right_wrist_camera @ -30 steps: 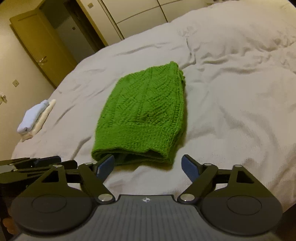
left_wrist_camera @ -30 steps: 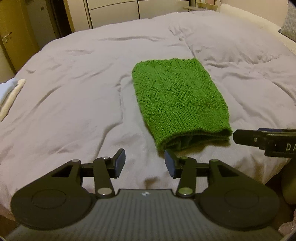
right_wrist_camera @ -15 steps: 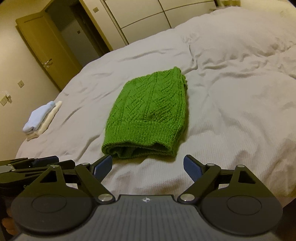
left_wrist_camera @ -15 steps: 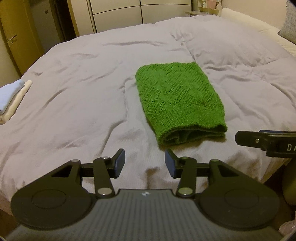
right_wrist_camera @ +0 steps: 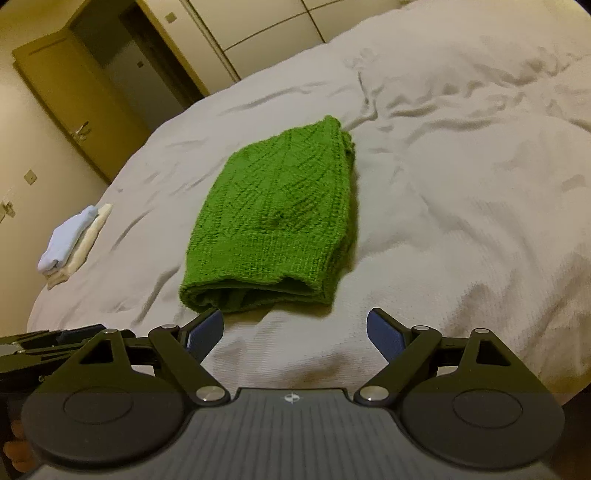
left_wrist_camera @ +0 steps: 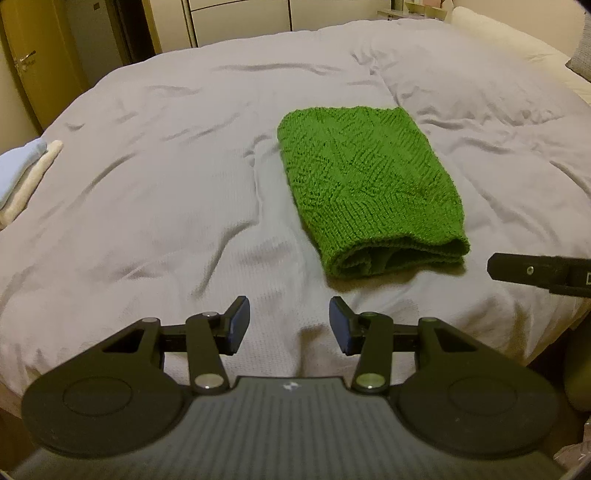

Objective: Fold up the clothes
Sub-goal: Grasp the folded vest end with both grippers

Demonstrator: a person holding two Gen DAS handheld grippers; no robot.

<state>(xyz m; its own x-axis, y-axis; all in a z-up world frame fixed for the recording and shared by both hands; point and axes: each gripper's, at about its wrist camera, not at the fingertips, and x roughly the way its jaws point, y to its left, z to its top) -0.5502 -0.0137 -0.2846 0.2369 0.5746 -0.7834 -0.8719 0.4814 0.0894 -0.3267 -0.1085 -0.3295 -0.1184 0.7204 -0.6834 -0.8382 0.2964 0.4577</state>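
A green knitted garment lies folded into a rectangle on the grey bed cover, its rolled near edge facing me. In the right wrist view the same green garment sits just beyond the fingers. My left gripper hovers open over the cover, short of the garment and to its left, nothing between its pads. My right gripper stands wide open just before the garment's near edge, also holding nothing. Its finger pokes in at the right of the left wrist view.
A small stack of folded pale blue and cream clothes lies at the bed's left edge, seen too as the stack. A yellow-brown door and white wardrobe fronts stand behind. A cream pillow lies far right.
Both views have drawn back a little from the green garment, which now sits slightly farther and higher in frame. Neither gripper's opening has changed, and the garment lies as before.
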